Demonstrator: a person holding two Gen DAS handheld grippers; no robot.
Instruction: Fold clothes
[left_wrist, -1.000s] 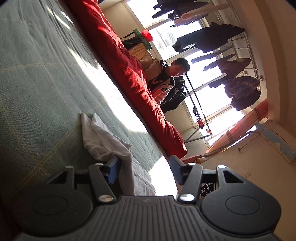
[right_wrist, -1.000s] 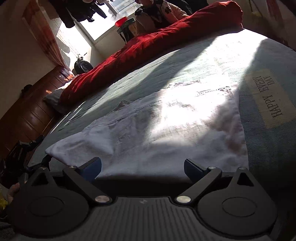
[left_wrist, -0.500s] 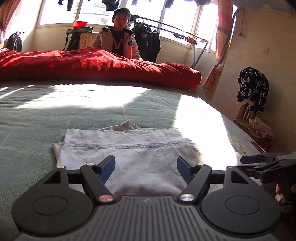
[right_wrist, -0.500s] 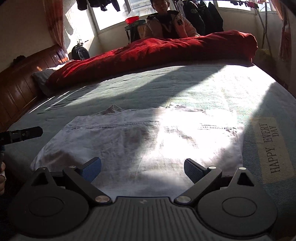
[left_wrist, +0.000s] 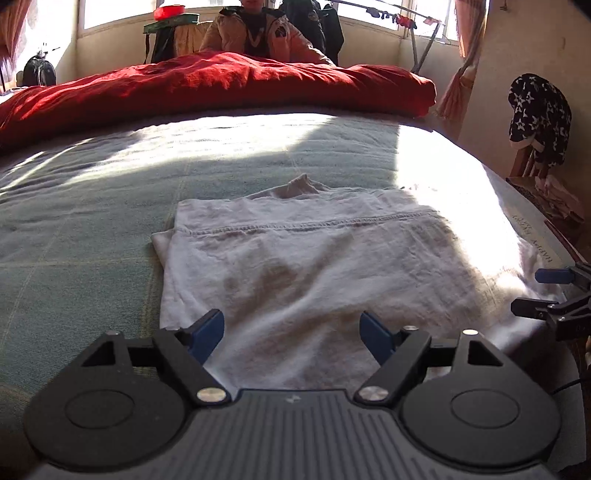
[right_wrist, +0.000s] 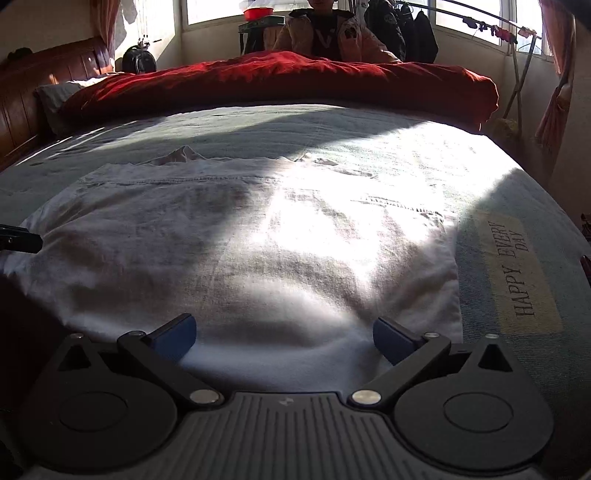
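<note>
Here we are over the bed (left_wrist: 92, 206), and the white shirt (left_wrist: 314, 266) lies flat on the green cover, just in front of both my grippers, folded once already with a stitched hem running across its far part and a bit of sleeve or collar poking out behind.

My left gripper (left_wrist: 291, 334) hangs above the shirt's near left part; its jaws have just been opening and now stand wide, nothing between them, cloth only beneath.

My right gripper (right_wrist: 282, 338) sits over the near edge toward the right, jaws spread too, pads clear of the fabric. From the left view I can see it at the far right, beside the shirt's right edge.

How will this handle? I'd say light, limp cotton: no stiffness, it will sag and crease the moment I lift it, and it may drag on the textured cover. So I'd pinch both layers at the near corners, one gripper each, right on the edge, and carry them together so the fold lands square.

Beyond it lies a red quilt (right_wrist: 295, 77), with a person sitting behind, and a printed label (right_wrist: 517, 269) on the cover to the right.
</note>
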